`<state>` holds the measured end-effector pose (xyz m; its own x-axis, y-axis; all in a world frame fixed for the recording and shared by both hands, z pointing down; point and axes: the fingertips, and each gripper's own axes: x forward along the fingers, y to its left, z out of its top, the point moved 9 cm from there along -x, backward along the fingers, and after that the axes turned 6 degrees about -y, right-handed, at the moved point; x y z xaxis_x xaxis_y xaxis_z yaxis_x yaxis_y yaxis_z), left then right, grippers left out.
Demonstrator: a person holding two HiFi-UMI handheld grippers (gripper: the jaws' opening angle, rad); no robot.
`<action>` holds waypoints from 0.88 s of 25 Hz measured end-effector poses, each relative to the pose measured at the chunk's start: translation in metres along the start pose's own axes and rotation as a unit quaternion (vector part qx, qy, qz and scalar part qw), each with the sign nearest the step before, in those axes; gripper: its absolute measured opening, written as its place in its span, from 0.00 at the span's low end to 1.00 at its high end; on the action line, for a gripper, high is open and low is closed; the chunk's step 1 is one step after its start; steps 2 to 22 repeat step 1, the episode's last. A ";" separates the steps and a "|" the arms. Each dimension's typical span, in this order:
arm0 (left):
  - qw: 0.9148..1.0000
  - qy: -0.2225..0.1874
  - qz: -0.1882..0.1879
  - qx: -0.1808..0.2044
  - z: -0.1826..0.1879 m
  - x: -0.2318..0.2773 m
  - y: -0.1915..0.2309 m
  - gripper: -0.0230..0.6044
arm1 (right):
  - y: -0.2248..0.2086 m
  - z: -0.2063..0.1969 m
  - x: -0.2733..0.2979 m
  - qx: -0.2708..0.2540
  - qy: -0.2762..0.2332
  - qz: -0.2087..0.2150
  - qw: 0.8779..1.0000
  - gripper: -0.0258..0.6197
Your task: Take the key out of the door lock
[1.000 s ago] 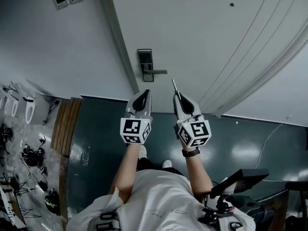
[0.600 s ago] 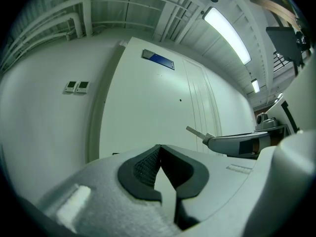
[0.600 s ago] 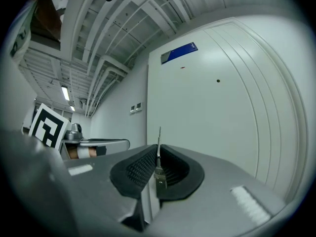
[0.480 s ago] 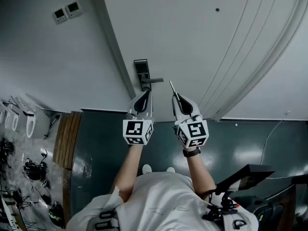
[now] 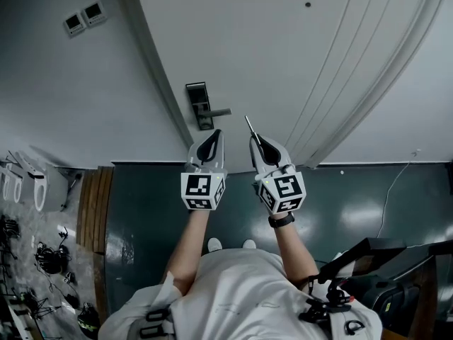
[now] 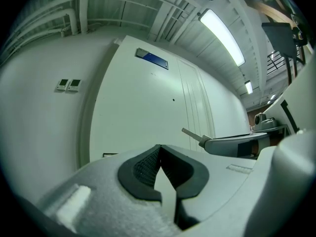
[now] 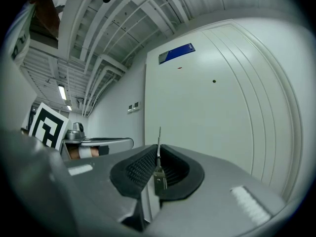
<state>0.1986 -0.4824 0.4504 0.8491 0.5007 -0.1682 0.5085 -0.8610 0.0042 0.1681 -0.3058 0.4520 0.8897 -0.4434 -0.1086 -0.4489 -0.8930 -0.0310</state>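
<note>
The dark door lock plate with its lever handle (image 5: 201, 106) sits on the white door (image 5: 283, 55), ahead of both grippers and apart from them. My right gripper (image 5: 256, 142) is shut on a slim metal key (image 5: 250, 127); the key's blade sticks out past the fingertips toward the door. In the right gripper view the key (image 7: 159, 157) stands upright between the black pads. My left gripper (image 5: 213, 137) is shut with nothing in it, just below and right of the lock plate. In the left gripper view the pads (image 6: 148, 168) meet, and the right gripper with the key tip (image 6: 190, 133) shows at right.
Two small wall switches (image 5: 83, 17) are mounted on the grey wall left of the door frame (image 5: 152, 69). The dark green floor (image 5: 141, 211) lies below. Tripods and cables (image 5: 42, 261) clutter the left; a black stand (image 5: 354, 261) is at lower right.
The head view has shifted, so the lock plate now appears further left and lower than one second ago. Both grippers stay side by side, the key still held in the right one.
</note>
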 end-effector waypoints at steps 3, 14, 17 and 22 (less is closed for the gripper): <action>1.000 -0.002 0.001 0.000 0.001 0.001 0.000 0.04 | -0.002 0.001 0.001 0.000 0.000 0.002 1.000 0.08; 1.000 -0.002 0.001 0.000 0.001 0.001 0.000 0.04 | -0.002 0.001 0.001 0.000 0.000 0.002 1.000 0.08; 1.000 -0.002 0.001 0.000 0.001 0.001 0.000 0.04 | -0.002 0.001 0.001 0.000 0.000 0.002 1.000 0.08; 1.000 -0.002 0.001 0.000 0.001 0.001 0.000 0.04 | -0.002 0.001 0.001 0.000 0.000 0.002 1.000 0.08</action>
